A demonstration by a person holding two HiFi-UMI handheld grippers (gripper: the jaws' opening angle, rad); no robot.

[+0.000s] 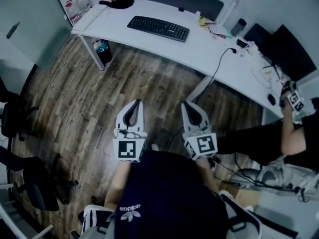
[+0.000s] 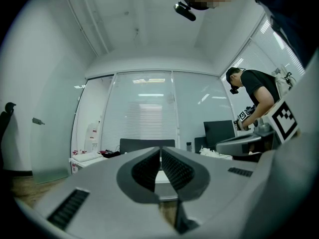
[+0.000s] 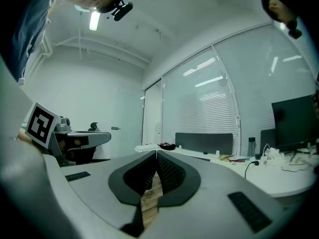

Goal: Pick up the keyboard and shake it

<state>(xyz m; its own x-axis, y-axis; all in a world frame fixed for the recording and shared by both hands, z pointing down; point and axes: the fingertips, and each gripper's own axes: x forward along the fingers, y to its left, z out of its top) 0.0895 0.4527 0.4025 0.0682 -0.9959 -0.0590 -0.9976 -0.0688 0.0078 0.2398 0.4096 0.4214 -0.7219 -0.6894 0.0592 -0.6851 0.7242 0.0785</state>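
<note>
A black keyboard [image 1: 158,28] lies flat on the white desk [image 1: 209,54] at the far side of the room. Both grippers hang over the wooden floor, well short of the desk. My left gripper [image 1: 133,103] is shut with nothing between its jaws, and my right gripper [image 1: 188,105] beside it is shut and empty too. In the left gripper view the closed left gripper [image 2: 160,149] points level at the desk edge; the keyboard is hidden there. In the right gripper view the closed right gripper [image 3: 156,154] points toward the desk [image 3: 279,176], where the keyboard [image 3: 199,158] shows as a thin dark strip.
A second person [image 1: 294,138] with a marker cube [image 1: 296,100] stands at the desk's right end near a dark monitor [image 1: 291,49]. A cable [image 1: 217,66] drops off the desk front. A black bag [image 1: 119,2], a bottle [image 1: 240,25] and papers sit on the desk. Office chairs [image 1: 30,183] stand at left.
</note>
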